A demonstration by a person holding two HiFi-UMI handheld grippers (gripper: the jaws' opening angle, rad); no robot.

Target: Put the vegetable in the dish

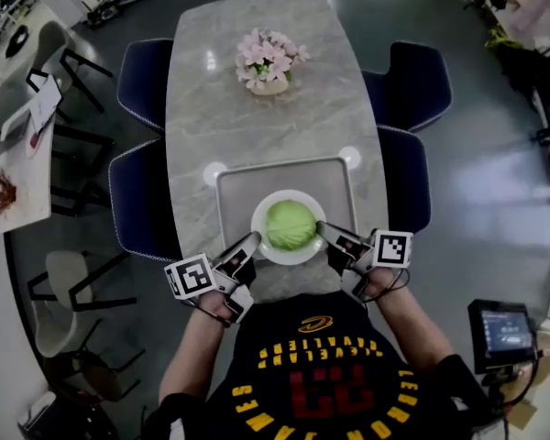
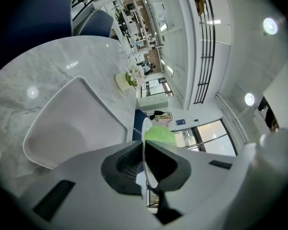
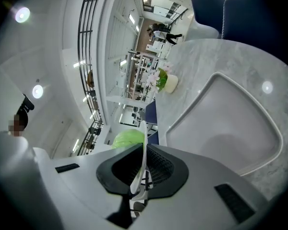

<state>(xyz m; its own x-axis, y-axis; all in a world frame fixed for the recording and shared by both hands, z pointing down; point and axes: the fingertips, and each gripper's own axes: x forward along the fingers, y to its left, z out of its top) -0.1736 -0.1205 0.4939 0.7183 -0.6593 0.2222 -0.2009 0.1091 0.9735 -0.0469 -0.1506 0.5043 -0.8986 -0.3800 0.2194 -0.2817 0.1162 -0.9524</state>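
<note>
Left tongs (image 1: 254,239) and right tongs (image 1: 323,230) both clenched on dish (image 1: 289,258) rim
Grips sit at opposite sides of the white dish; green cabbage (image 1: 290,225) lies in the dish; dish is over the grey tray (image 1: 241,186) on the marble bench (image 1: 275,122).

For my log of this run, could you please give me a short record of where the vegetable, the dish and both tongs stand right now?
vegetable: green cabbage, sitting in the dish
dish: white dish, held over the grey tray, seemingly raised clear of it
left grip: left tongs shut on the dish's rim
right grip: right tongs shut on the opposite rim
surroundings: marble table, flower pot at its far end
</note>
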